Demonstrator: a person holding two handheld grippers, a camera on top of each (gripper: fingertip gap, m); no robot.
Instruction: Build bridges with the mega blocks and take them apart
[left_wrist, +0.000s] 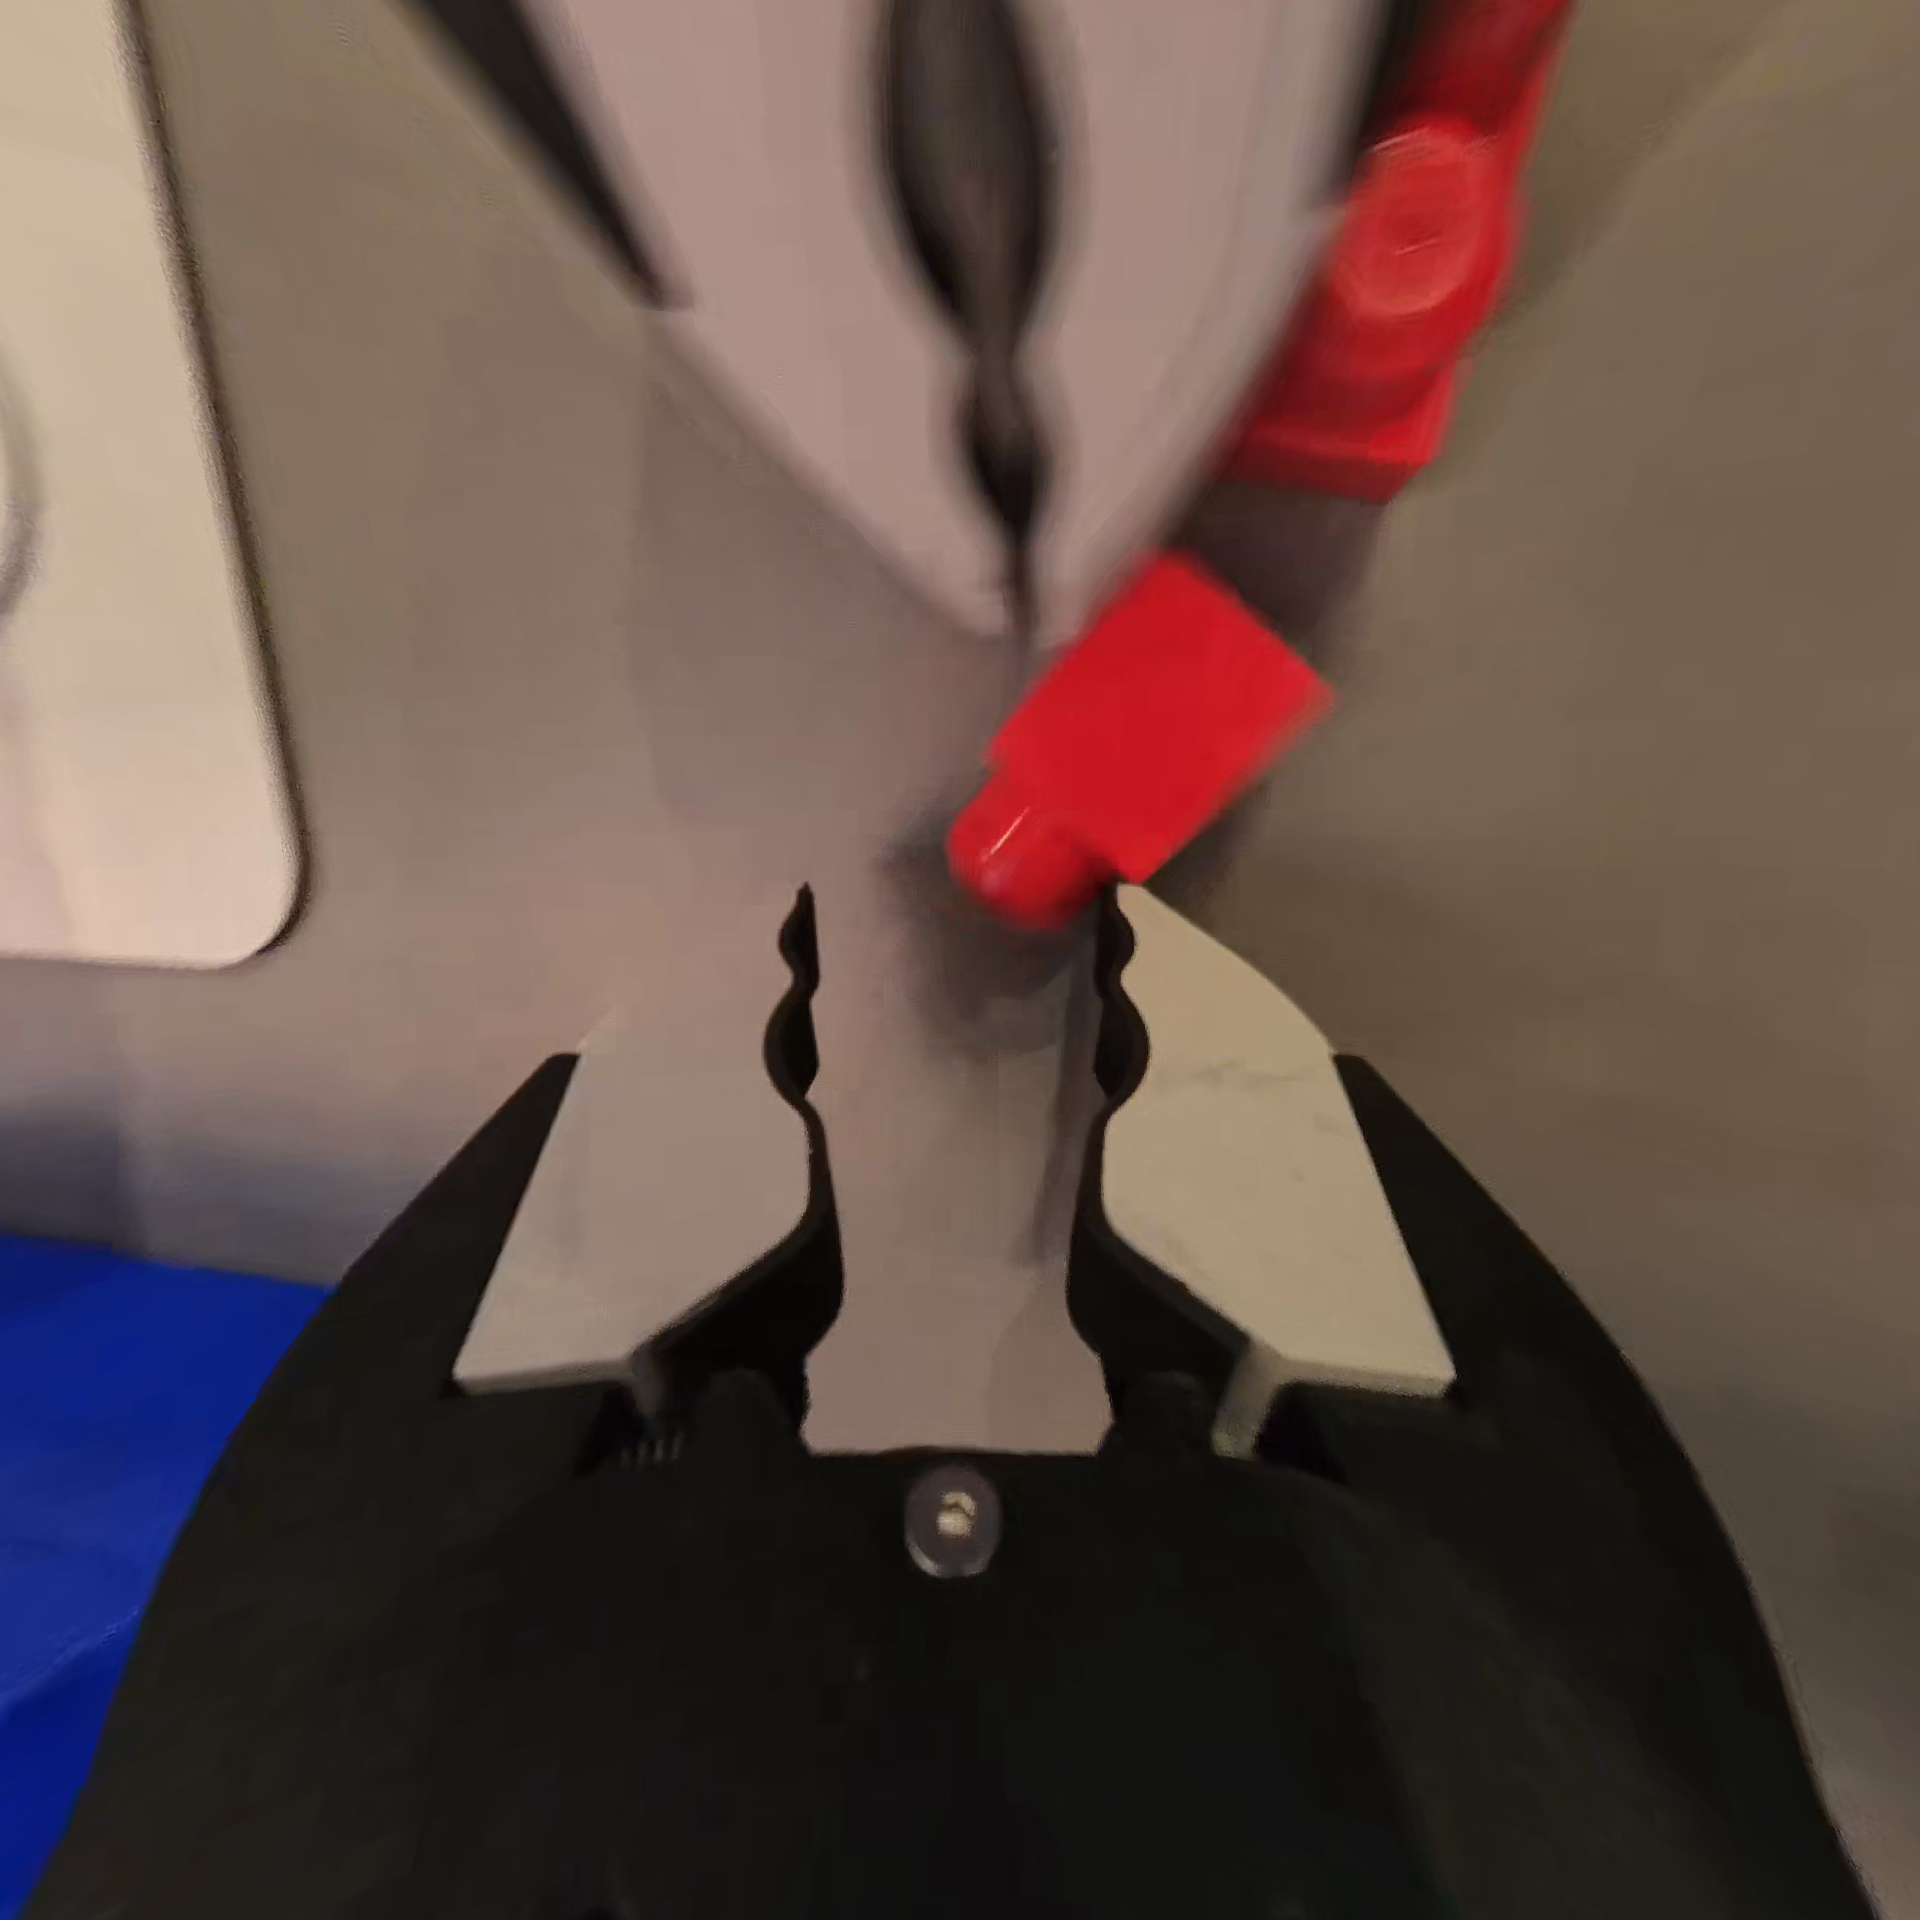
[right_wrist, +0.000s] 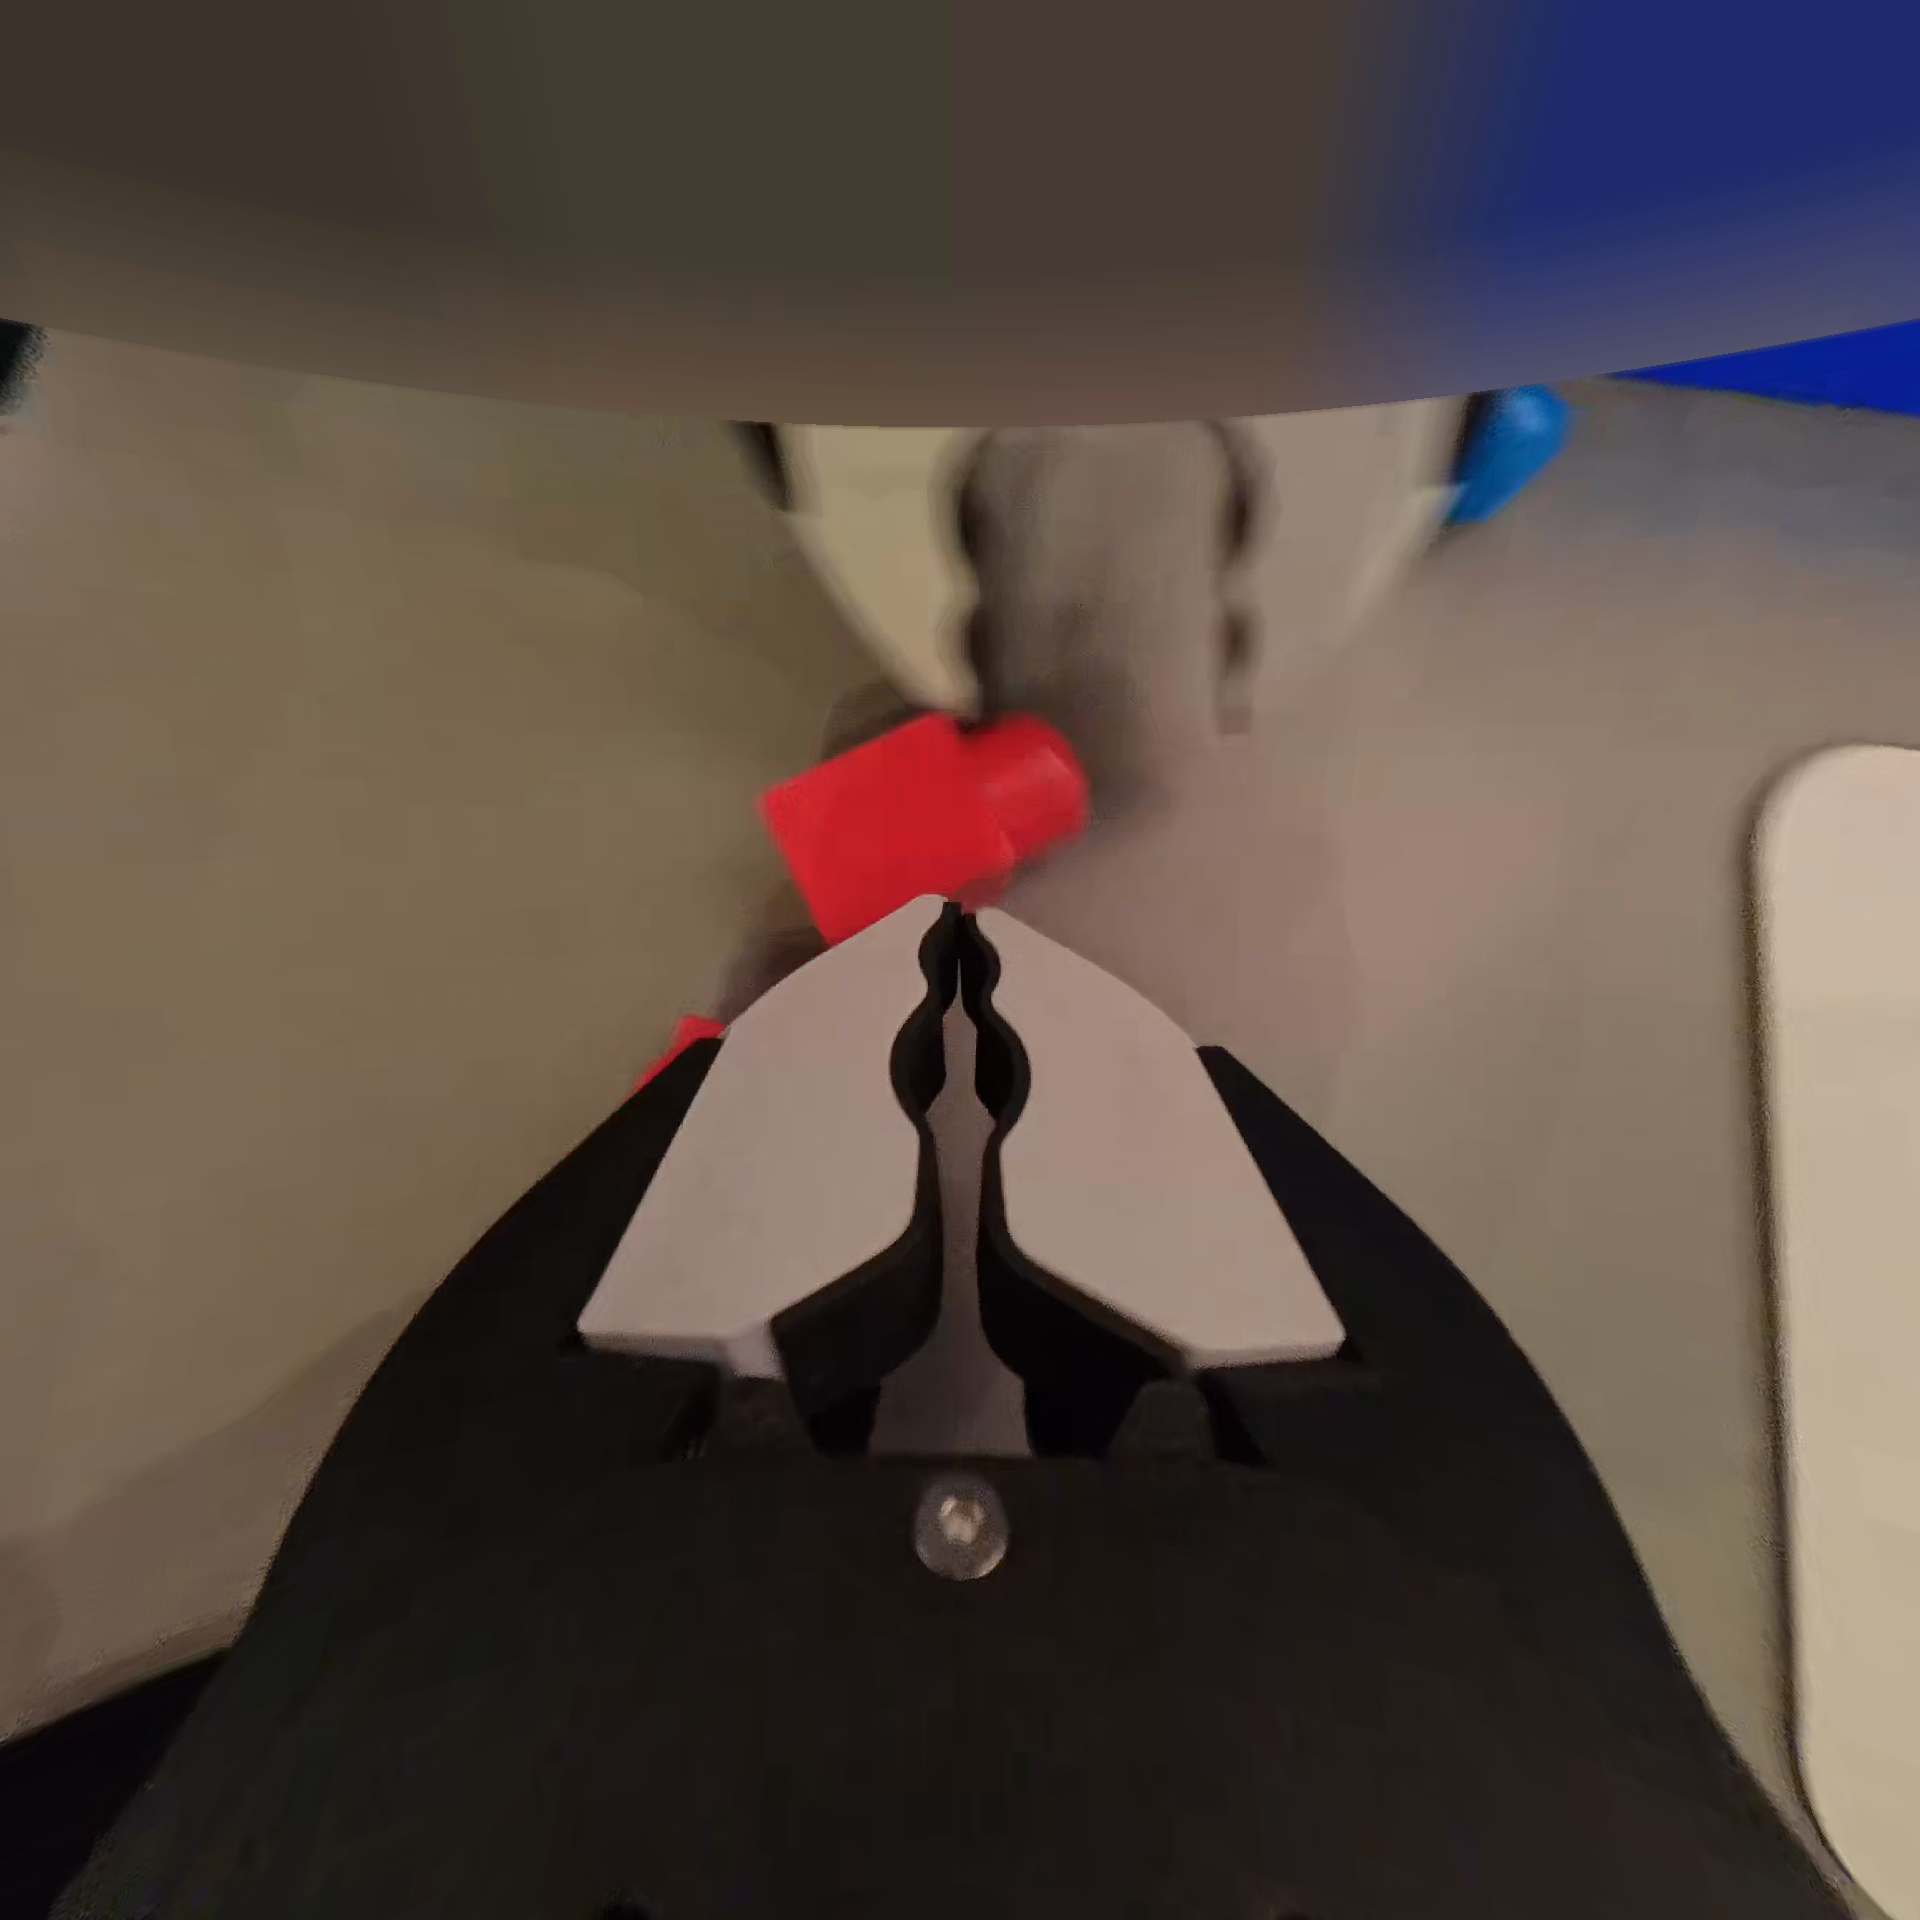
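A plain grey-beige tabletop (left_wrist: 1662, 935) fills both wrist views, blurred by motion. A pale rounded-corner mat (left_wrist: 125, 623) lies flat at its edge, and a bright blue plastic shape (left_wrist: 125, 1455) sits in the left view's lower corner. A long red plastic mega block (left_wrist: 1403, 270) with a round stud lies beyond. A small single-stud red plastic block (left_wrist: 1132, 738) lies tipped on the table between the two grippers. The left gripper (left_wrist: 956, 904) stands open with nothing in it, one fingertip at the small block's stud. The right gripper (right_wrist: 961, 914) is closed, tips together and bare, just beside the small block.
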